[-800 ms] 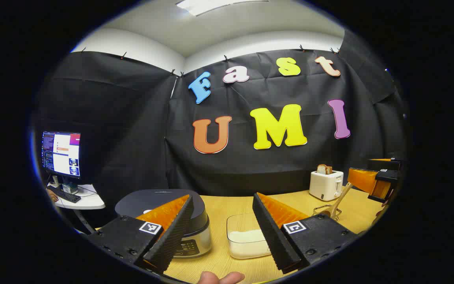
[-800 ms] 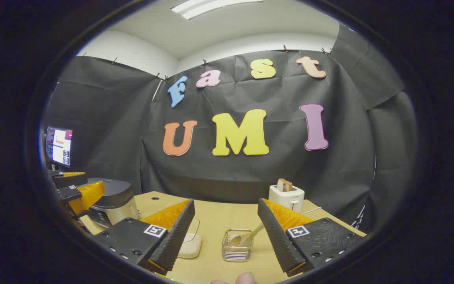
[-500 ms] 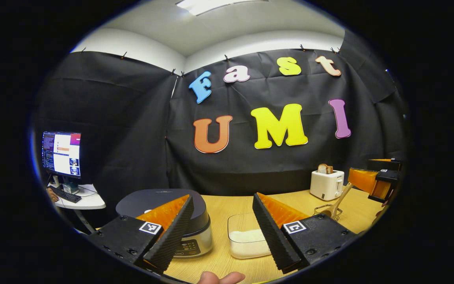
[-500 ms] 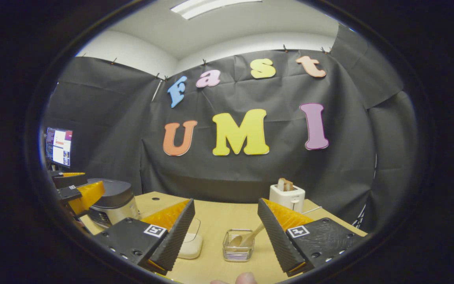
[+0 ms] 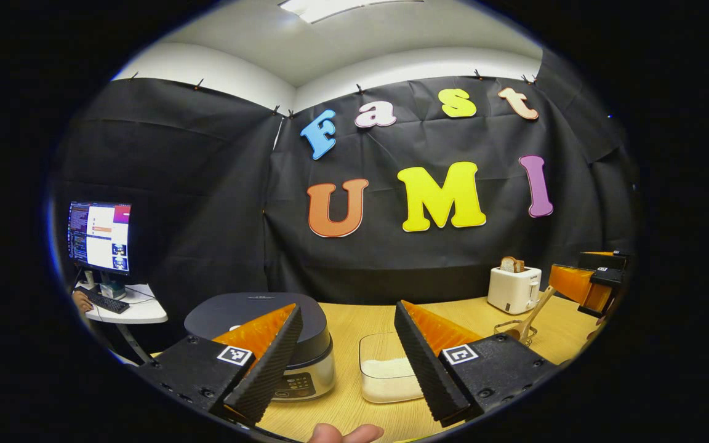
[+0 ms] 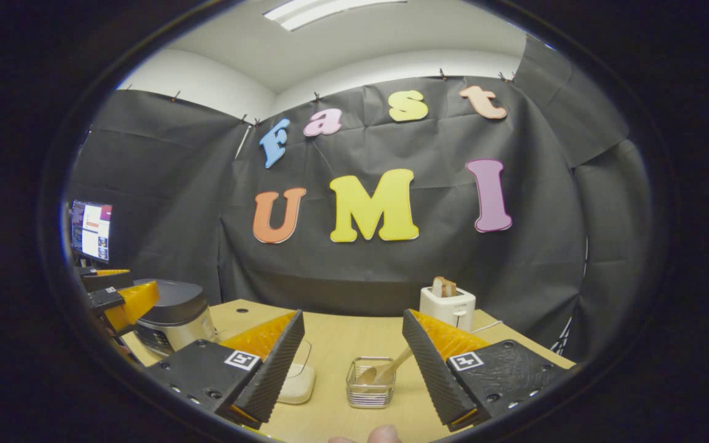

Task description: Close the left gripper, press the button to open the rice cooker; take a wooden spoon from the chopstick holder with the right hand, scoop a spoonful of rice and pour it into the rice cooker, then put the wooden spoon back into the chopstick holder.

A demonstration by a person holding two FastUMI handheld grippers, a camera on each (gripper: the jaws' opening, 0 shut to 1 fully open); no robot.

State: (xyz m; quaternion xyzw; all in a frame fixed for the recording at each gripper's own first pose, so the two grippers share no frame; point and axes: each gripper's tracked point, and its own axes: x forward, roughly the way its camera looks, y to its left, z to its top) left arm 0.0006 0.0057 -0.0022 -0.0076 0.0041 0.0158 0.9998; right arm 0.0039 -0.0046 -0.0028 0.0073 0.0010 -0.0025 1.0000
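The left gripper [image 5: 345,363] hangs with fingers wide apart, nothing between them. Just ahead, behind its left finger, sits the closed dark-lidded round rice cooker [image 5: 256,311]; judged next, the fingers must close before pressing its button, which I cannot pick out.

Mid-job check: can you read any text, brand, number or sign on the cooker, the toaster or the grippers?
No text can be quoted; nothing on them is legible.
Rice cooker control panel: has markings, too small and blurred to read.
Toaster: a small dark mark on its front, unreadable.
Left gripper and right gripper: square black-and-white marker tags, patterns rather than words.
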